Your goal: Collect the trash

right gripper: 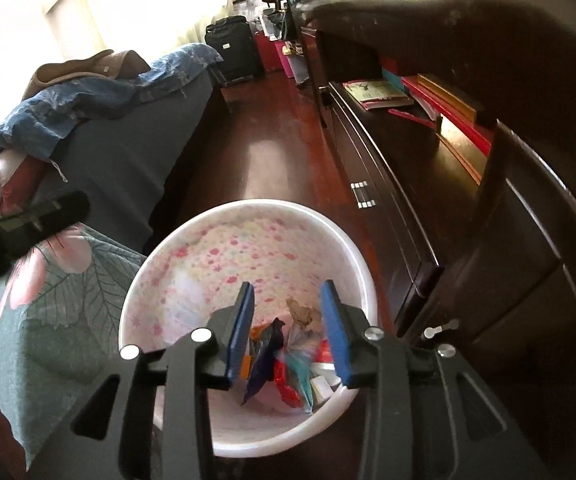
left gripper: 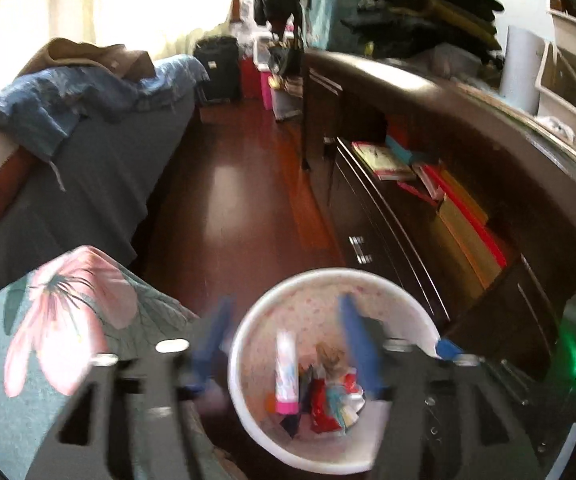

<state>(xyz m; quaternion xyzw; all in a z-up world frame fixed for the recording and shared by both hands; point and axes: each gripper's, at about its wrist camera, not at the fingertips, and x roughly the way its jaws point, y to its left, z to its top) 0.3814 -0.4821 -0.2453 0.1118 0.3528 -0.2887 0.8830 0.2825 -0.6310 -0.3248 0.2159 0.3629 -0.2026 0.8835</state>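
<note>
A white waste bin [left gripper: 248, 320] with a pink flower pattern inside stands on the floor; it also shows in the right wrist view [right gripper: 160, 264]. At its bottom lie several wrappers [right gripper: 284, 364] and a white tube with a pink cap [left gripper: 287, 372]. My left gripper [left gripper: 284, 312] hovers open and empty above the bin. My right gripper [right gripper: 288, 292] is also open and empty above the bin mouth. The left gripper's black body [right gripper: 28, 224] shows at the left of the right wrist view.
A bed with a floral teal cover [left gripper: 68, 320] and blue bedding [right gripper: 88, 96] is left of the bin. A dark cabinet [right gripper: 488, 220] with books on its shelf [left gripper: 448, 200] is right. Red-brown floor [left gripper: 228, 184] runs ahead to a black suitcase [right gripper: 234, 48].
</note>
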